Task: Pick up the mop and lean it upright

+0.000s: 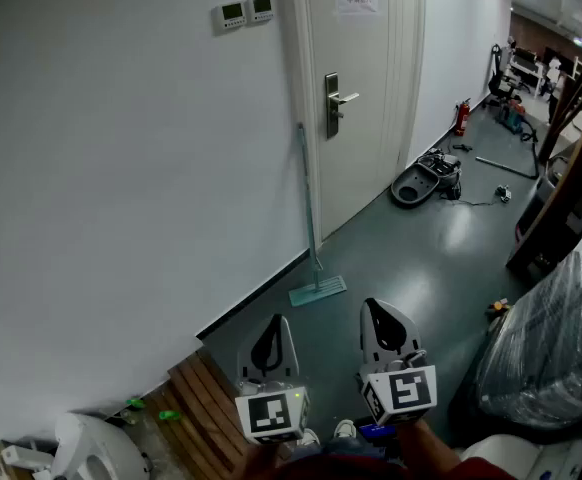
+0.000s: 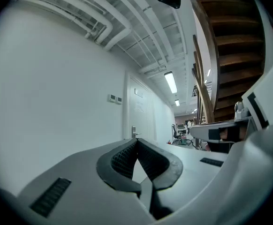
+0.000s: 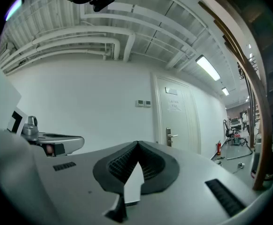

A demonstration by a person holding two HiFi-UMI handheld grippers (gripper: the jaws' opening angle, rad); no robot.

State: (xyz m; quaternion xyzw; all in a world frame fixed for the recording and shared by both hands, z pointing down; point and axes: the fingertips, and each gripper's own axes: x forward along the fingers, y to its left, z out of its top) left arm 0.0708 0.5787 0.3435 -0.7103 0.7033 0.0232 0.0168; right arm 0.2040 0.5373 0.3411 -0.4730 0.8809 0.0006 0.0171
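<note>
The mop (image 1: 309,218) stands upright against the white wall beside the door frame, its pale green handle rising from a flat head (image 1: 318,290) that rests on the grey floor. Both grippers are low in the head view, well short of the mop and apart from it. My left gripper (image 1: 271,334) is shut with nothing between its jaws, tips meeting (image 2: 137,140). My right gripper (image 1: 376,317) is shut too and holds nothing, tips together (image 3: 137,144). Both point up along the wall.
A white door (image 1: 356,78) with a metal handle (image 1: 336,102) is right of the mop. A black floor machine (image 1: 426,180) and a fire extinguisher (image 1: 461,117) lie down the corridor. Plastic-wrapped bundles (image 1: 556,333) crowd the right. Wooden slats (image 1: 203,403) lie at lower left.
</note>
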